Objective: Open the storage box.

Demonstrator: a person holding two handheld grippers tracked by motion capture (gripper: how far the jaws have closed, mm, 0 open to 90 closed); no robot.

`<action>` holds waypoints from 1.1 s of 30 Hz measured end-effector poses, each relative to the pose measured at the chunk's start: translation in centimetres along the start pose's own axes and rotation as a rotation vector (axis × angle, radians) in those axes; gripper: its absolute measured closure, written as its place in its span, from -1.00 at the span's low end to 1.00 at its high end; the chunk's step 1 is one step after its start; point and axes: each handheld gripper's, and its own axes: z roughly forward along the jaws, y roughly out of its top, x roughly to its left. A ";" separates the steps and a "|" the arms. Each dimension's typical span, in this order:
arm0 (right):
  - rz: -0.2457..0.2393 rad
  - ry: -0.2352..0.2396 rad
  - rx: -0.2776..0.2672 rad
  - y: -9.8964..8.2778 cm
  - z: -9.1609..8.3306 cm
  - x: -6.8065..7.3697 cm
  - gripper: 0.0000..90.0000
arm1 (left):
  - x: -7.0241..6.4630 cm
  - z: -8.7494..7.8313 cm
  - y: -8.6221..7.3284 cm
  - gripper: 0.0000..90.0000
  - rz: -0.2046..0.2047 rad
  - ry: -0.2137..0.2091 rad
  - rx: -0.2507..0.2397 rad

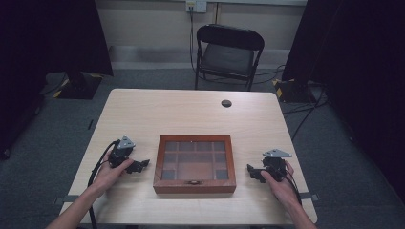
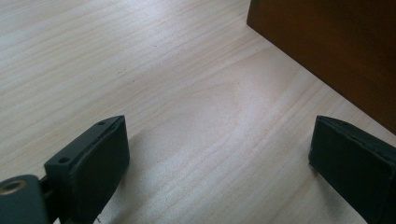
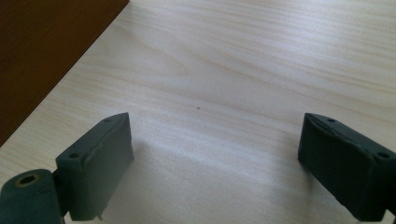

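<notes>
Forearms enter low; left gripper (image 1: 136, 166) and right gripper (image 1: 255, 172) rest on table (image 1: 143, 114), jaws apart, empty, flanking wooden box (image 1: 195, 164) at centre, lid apparently closed, probably staged to open it.

The wooden box (image 2: 336, 51) is cut off by both gripper views' edges; its compartments' contents are indistinct.

text: we read none | labels, brands, numbers, signs: we found none legible | checked: wooden box (image 1: 195, 186), table (image 1: 157, 109), folding chair (image 1: 228, 52), wall socket (image 1: 196, 5) | on the socket, any marking was too small for us to read
</notes>
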 end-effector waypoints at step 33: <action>-0.034 0.205 0.005 3.7 -4.0 1.5 -0.22 | 0.0 0.1 0.0 -0.92 -0.004 -0.005 -0.002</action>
